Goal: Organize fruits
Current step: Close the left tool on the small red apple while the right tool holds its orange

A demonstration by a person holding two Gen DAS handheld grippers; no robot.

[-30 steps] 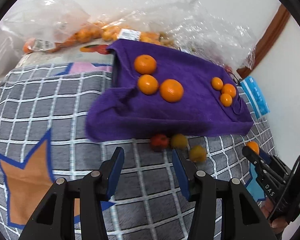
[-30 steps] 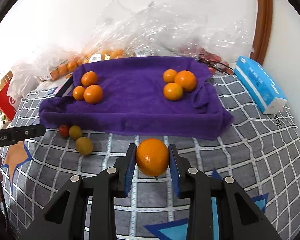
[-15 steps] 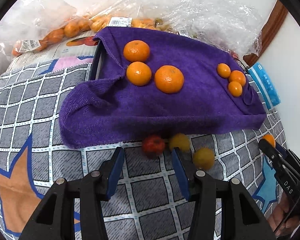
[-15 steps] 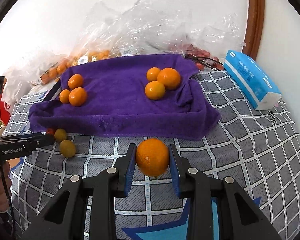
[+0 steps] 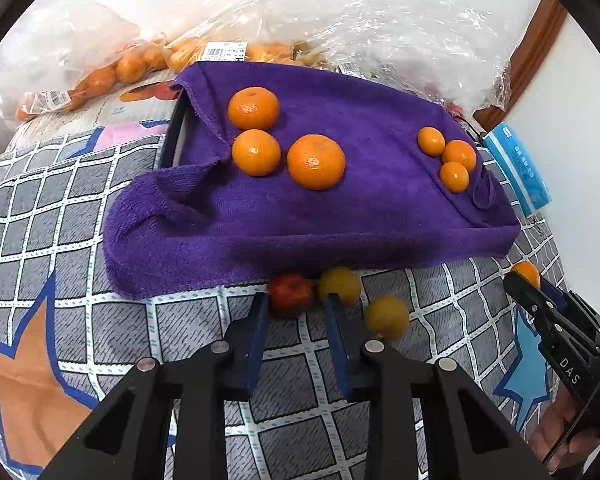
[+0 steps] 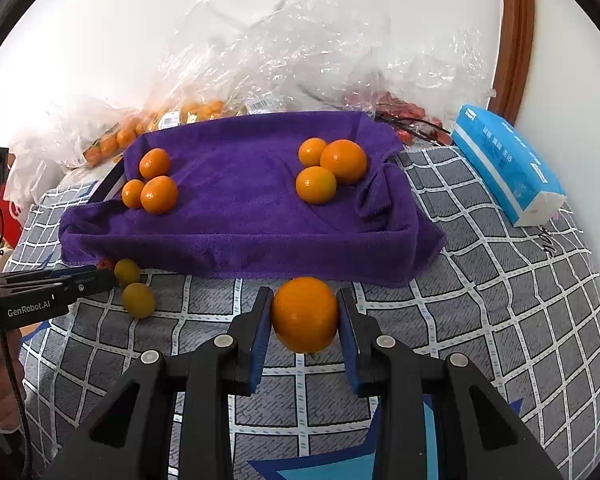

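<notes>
A purple towel [image 5: 340, 208] [image 6: 240, 224] covers a tray; three larger oranges [image 5: 316, 162] lie on its left part and three small ones [image 5: 454, 176] on its right. In front of the towel lie a small red fruit [image 5: 290, 294] and two yellow-green fruits [image 5: 340, 284] [image 5: 387, 317]. My left gripper [image 5: 296, 304] is open, its tips on either side of the red fruit's near side. My right gripper [image 6: 304, 312] is shut on an orange [image 6: 305, 314], just before the towel's front edge.
Clear plastic bags of oranges [image 5: 112, 72] and red fruit [image 6: 400, 110] are piled behind the tray against the wall. A blue tissue pack [image 6: 508, 164] lies at the right. The checked grey cloth [image 6: 500, 300] covers the surface.
My left gripper has moved forward to the red fruit, which now sits between its tips. My right gripper has carried the orange closer to the towel's front edge.
</notes>
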